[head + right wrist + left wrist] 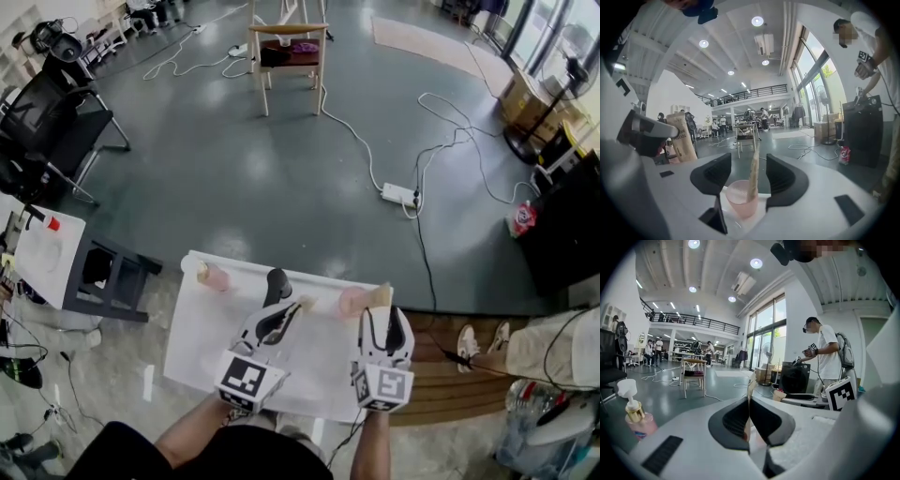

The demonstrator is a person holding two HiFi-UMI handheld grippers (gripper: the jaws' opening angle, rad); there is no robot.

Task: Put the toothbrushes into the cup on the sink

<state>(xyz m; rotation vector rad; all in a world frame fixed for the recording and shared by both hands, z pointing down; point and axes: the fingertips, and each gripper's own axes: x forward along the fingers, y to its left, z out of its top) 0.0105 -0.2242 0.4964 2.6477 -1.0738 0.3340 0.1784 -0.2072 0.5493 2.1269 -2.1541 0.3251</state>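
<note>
- Right gripper view showed my right gripper (749,174) with jaws spread either side of the cup (739,200) at 6 o'clock. One toothbrush (754,161) stood inside, apparently delivered.
- At 9 o'clock, my left gripper (749,401) pinched the second toothbrush (751,383), likely next.

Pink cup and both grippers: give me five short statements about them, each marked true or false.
1. A packaged toothbrush stands in the pink cup. True.
2. The right gripper is clamped on that toothbrush. False: its jaws stand apart on either side, not pressing.
3. The left gripper is shut on a second toothbrush pack. True.
4. The cup lies on its side. False: it stands upright.
5. In the head view, the soap bottle stands right of the black faucet. False: it stands to the left of it.
</note>
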